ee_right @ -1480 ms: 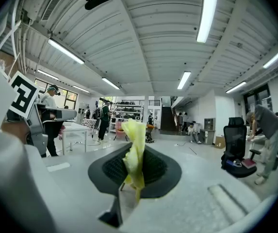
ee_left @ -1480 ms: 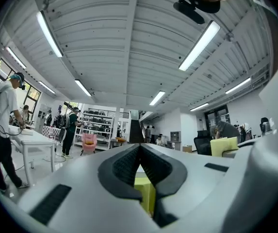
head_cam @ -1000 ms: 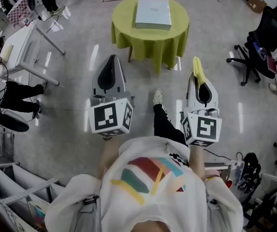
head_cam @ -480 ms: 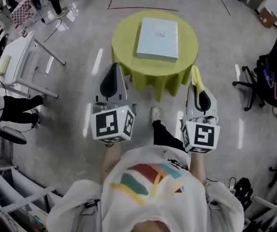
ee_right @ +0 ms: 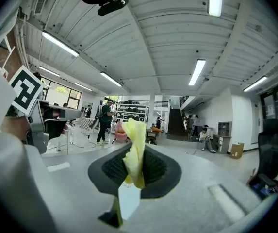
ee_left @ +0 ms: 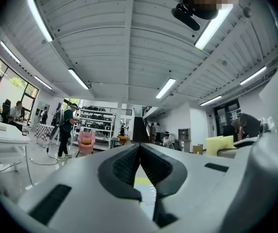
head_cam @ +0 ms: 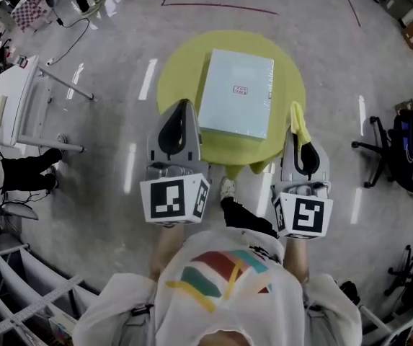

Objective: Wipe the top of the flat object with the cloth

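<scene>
Round green-draped table [head_cam: 170, 85] below you carries flat pale box [head_cam: 236, 92], seen clearly only in head view. Your left gripper [head_cam: 183, 108]: jaws pinched together, empty, over table edge. Your right gripper [head_cam: 296, 121] clamps yellow cloth [ee_right: 135, 152]; its view shows shelving [ee_right: 134, 109], ceiling lights [ee_right: 197, 72] instead.

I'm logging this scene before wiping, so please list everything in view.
Round table: one, yellow-green cover, centre of head view.
Flat box: one, pale blue-grey, on the table.
Cloth: one, yellow, right of the box, pinched between jaws.
Desk: one, white, far left.
Office chair: one, black, right edge.
Left gripper: one, grey, shut and empty, by the table's near-left edge.
Right gripper: one, grey, shut on the cloth, by the table's near-right edge.
</scene>
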{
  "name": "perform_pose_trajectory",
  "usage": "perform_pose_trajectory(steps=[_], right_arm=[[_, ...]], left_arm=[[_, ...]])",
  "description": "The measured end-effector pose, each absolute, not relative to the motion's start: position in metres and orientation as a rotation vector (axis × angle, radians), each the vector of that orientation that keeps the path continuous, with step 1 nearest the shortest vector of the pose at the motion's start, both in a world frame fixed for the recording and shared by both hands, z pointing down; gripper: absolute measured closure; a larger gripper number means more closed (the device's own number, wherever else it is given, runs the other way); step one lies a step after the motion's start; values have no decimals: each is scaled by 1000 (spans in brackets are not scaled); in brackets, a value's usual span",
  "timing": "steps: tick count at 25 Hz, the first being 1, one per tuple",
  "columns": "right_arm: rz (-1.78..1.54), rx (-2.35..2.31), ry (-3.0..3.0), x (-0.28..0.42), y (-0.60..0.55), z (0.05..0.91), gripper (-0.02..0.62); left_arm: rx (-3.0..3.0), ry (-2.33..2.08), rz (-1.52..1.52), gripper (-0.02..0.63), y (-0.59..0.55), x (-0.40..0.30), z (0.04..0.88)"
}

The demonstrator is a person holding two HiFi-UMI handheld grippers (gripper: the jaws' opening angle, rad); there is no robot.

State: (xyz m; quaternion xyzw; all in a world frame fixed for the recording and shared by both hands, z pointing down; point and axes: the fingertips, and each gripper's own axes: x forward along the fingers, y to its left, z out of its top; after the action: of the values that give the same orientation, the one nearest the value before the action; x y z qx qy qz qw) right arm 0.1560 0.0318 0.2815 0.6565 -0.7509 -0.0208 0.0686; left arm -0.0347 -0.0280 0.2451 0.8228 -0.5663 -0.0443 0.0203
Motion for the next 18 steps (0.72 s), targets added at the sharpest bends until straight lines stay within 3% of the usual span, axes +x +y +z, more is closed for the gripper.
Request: perform_pose_trajectory(steps=[18], right_arm=[[-67, 1953, -2319, 186, -47, 265, 568]], left_arm=[[2499, -1767, -31, 591, -106, -12, 237]])
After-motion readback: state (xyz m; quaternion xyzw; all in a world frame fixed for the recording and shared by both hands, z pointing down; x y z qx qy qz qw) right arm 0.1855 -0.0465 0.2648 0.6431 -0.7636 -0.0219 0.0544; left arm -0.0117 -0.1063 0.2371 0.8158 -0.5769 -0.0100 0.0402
